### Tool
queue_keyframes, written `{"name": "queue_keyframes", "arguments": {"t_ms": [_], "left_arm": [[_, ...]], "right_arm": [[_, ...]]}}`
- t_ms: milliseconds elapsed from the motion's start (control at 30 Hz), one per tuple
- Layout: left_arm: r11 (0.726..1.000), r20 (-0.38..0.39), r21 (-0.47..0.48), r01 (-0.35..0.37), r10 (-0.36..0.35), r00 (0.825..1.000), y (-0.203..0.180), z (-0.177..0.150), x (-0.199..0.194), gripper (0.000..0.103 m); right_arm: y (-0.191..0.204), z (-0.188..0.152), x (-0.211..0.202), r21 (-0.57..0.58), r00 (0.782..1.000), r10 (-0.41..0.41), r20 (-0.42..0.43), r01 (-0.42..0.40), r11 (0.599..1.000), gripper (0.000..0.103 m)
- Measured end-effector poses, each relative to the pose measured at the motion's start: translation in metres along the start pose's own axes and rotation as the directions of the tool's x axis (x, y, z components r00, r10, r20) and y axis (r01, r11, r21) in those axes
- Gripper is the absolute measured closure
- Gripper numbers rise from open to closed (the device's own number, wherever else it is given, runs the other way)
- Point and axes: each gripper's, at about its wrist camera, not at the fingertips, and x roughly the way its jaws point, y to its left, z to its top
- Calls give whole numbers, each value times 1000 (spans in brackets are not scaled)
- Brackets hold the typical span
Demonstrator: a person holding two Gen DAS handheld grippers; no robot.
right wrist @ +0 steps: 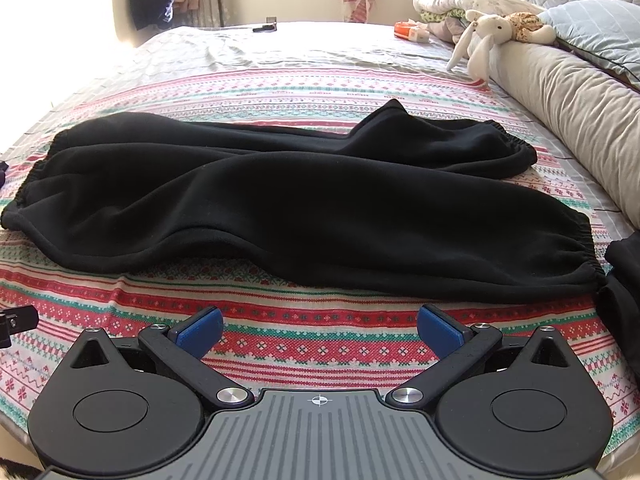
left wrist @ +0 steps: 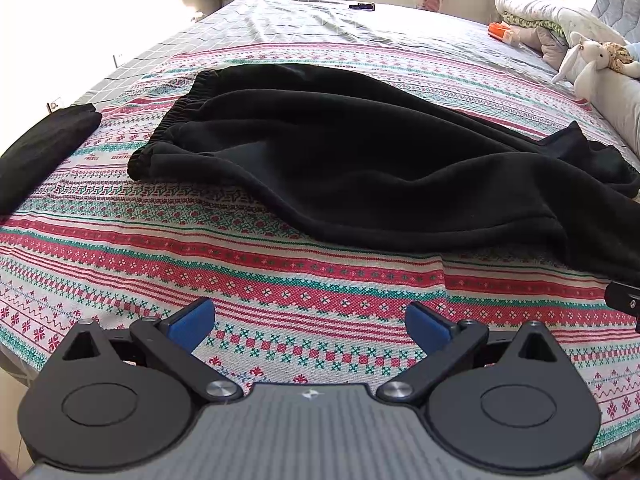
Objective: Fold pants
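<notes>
- The black pants point(left wrist: 360, 160) lie spread sideways across the bed point(left wrist: 280, 292), ahead of both tongs and apart from them, with a strip of patterned cover between.
- Left tongs point(left wrist: 310, 326) gape wide with nothing between the blue pads point(left wrist: 192, 322); right tongs point(right wrist: 320, 330) likewise stand wide and hold nothing.
- The pants are soft, matte fleece with gathered elastic hems point(right wrist: 584, 256); one leg lies partly over the other, loosely rumpled.
- The bed cover is woven in red, green and white bands.
- Both tongs hover low over the bed's near edge, pointing across it.
</notes>
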Motion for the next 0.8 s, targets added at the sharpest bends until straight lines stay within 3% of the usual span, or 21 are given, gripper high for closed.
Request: {"name": "queue_keyframes", "arguments": {"t_ms": [800], "left_arm": [[1000,4,1,-2,2,1000,0,0,2,0]], "right_arm": [[-3,1,3,16,1000,-1,-21,1,1000,0]]}}
